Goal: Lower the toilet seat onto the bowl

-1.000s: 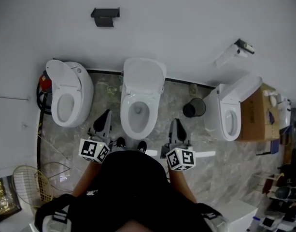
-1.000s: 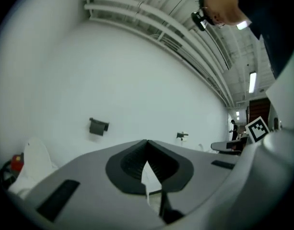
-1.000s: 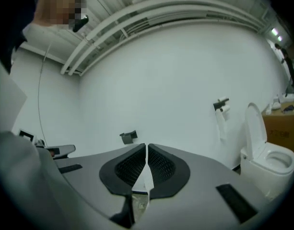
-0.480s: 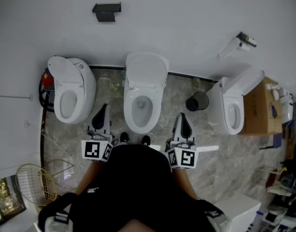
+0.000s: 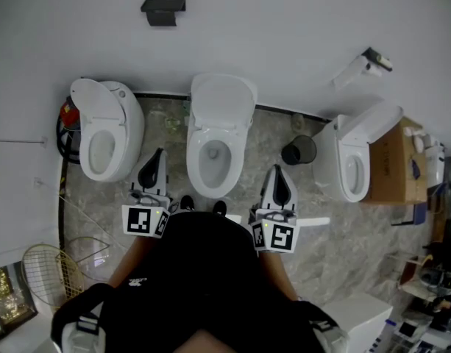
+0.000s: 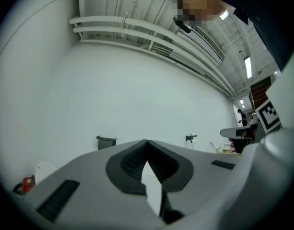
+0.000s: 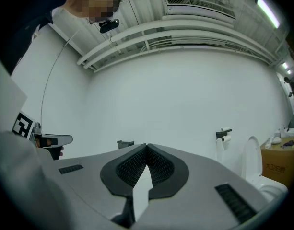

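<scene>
The middle white toilet (image 5: pixel 212 160) stands in front of me in the head view. Its lid (image 5: pixel 222 101) is raised against the wall, and I cannot tell the seat apart from it. My left gripper (image 5: pixel 160 154) hangs shut and empty left of the bowl, short of it. My right gripper (image 5: pixel 277 170) is shut and empty to the bowl's right. Both point level at the white wall. In the left gripper view the left gripper (image 6: pixel 147 142) has its pads together. The right gripper (image 7: pixel 147 146) looks the same in its own view. Neither touches the toilet.
A second toilet (image 5: pixel 104 134) stands at the left and a third (image 5: pixel 354 160) at the right, both with lids up. A black bin (image 5: pixel 297 151) sits between the middle and right toilets. A cardboard box (image 5: pixel 391 171), a paper holder (image 5: pixel 365 65) and a wall bracket (image 5: pixel 163 9) are nearby.
Both grippers have risen a little and rolled, so they now point straighter at the wall. The toilets have not changed.
</scene>
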Demonstrator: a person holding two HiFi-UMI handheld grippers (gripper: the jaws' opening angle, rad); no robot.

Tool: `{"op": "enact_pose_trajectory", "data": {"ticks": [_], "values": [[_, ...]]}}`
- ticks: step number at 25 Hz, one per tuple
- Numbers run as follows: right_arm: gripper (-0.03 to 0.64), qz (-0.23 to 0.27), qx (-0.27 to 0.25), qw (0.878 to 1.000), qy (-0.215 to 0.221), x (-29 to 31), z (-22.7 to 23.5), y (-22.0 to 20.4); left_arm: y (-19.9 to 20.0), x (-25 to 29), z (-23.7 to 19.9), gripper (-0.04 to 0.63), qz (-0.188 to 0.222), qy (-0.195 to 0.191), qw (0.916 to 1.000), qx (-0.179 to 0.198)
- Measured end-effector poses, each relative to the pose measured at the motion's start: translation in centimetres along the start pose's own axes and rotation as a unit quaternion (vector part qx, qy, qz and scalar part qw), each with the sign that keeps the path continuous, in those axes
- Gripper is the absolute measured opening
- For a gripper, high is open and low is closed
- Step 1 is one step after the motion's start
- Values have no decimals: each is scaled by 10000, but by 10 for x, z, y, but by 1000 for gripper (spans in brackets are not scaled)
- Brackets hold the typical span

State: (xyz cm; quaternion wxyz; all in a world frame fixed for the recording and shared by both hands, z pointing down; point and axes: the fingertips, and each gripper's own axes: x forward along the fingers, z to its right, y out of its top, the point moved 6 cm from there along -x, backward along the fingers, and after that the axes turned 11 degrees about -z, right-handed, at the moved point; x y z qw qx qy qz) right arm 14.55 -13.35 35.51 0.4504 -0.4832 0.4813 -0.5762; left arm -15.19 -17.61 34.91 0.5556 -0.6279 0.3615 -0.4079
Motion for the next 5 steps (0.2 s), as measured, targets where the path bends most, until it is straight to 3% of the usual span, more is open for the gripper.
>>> {"op": "enact_pose_trajectory", "data": {"ticks": [5], "values": [[18,39,-172,9998,-4,10,2,6,4,9,-2,5,101,55,9999,22]]}}
